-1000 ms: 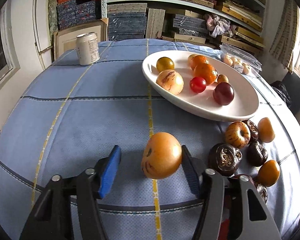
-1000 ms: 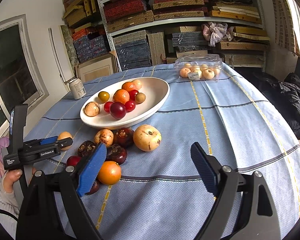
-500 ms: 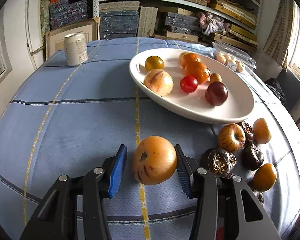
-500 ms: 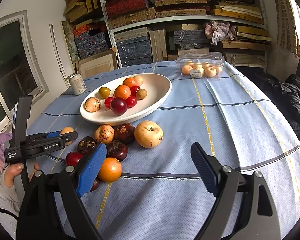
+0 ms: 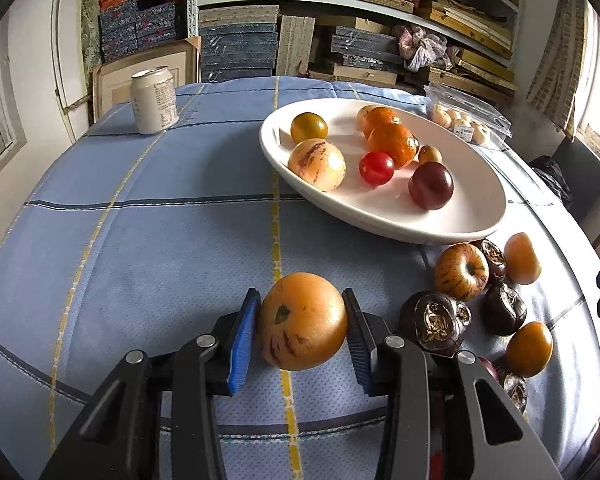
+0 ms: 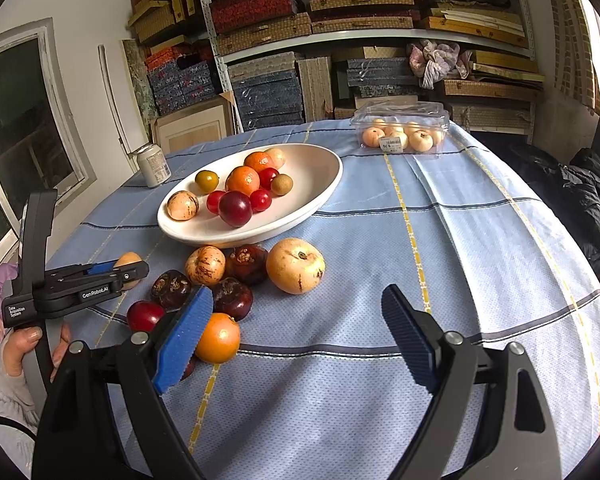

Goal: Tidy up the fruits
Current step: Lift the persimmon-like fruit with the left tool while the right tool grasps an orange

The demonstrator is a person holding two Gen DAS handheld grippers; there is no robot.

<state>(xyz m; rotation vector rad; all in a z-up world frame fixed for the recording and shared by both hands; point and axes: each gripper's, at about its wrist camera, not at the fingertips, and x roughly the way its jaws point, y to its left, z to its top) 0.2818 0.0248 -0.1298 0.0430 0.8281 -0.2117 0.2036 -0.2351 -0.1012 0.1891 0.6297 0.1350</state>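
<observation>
Left wrist view: left gripper (image 5: 302,336) closing, blue pads touching both sides of orange streaked fruit (image 5: 302,321) on the blue tablecloth (image 5: 160,248), in front of the white bowl (image 5: 452,224). Right gripper (image 6: 298,334) spread wide, holding nothing, near the loose fruit pile (image 6: 220,280) beside that bowl.

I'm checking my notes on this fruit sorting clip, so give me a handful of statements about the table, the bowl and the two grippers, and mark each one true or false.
1. The left gripper has an orange-yellow fruit between its closing jaws. True.
2. The right gripper holds the big pale fruit. False: its jaws are open with nothing between them, and that fruit lies on the tablecloth.
3. The white bowl has no fruit in it. False: it holds several fruits.
4. A drink can stands upright on the cloth. True.
5. The clear plastic box sits inside the bowl. False: it sits apart, farther back on the cloth.
</observation>
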